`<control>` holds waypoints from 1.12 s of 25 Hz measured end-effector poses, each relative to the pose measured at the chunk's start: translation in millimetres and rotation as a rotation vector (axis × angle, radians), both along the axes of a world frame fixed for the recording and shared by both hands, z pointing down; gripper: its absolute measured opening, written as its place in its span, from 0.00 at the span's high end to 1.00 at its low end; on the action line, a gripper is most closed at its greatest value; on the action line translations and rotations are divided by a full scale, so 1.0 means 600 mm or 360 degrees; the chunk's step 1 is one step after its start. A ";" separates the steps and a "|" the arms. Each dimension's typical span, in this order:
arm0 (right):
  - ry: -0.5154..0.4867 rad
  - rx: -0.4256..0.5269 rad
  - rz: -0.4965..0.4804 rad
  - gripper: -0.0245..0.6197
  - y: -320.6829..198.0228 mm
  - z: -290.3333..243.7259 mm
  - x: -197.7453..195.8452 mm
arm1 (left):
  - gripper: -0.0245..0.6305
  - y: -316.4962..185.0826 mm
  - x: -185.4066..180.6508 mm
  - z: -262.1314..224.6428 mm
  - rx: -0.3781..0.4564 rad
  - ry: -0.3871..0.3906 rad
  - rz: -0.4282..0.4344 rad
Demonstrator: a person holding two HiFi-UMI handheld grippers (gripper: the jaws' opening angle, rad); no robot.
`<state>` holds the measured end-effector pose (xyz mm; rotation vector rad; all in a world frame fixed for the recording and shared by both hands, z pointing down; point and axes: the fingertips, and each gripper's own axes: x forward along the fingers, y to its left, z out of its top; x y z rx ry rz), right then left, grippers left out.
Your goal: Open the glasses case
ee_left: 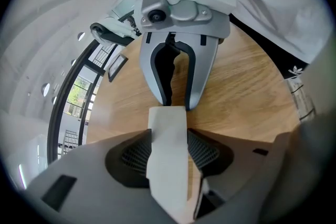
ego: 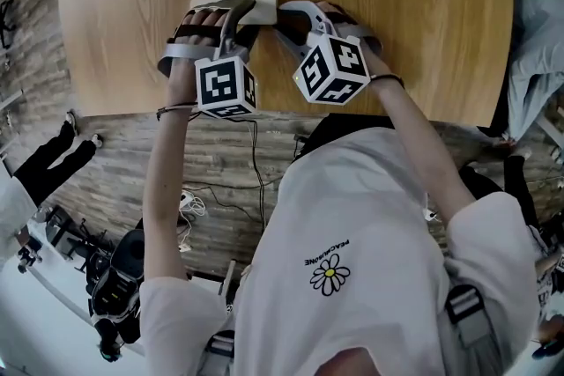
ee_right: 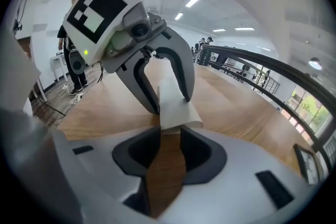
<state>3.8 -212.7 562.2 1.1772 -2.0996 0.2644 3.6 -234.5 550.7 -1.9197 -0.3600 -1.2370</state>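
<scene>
A white glasses case lies on the wooden table near its front edge. My left gripper comes at it from the left and is shut on it; in the left gripper view the case runs straight through between my jaws. My right gripper meets the case's right end head-on. In the right gripper view the case's end is pinched at my jaw tips, with bare wood behind. The two grippers face each other, with the opposite one visible as the right gripper and left gripper.
The table's front edge is just below the grippers. Beyond it is plank floor with cables. A person's dark legs are at the left, and grey clothing hangs at the table's right side.
</scene>
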 end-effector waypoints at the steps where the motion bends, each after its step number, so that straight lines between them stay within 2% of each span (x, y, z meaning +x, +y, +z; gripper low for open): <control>1: 0.0019 0.0017 -0.0011 0.77 0.001 0.000 0.000 | 0.62 0.001 0.000 0.000 -0.0018 -0.0006 -0.0007; 17: 0.0025 0.0041 -0.0016 0.77 0.000 -0.006 0.005 | 0.63 -0.001 0.005 -0.010 -0.0304 -0.0158 -0.0029; 24: 0.0021 0.0034 0.0000 0.78 0.001 -0.006 0.005 | 0.63 0.000 0.006 -0.011 -0.0335 -0.0180 -0.0025; 28: 0.0048 0.0024 -0.0016 0.79 0.003 0.000 0.003 | 0.63 -0.001 0.007 -0.013 -0.0401 -0.0213 -0.0051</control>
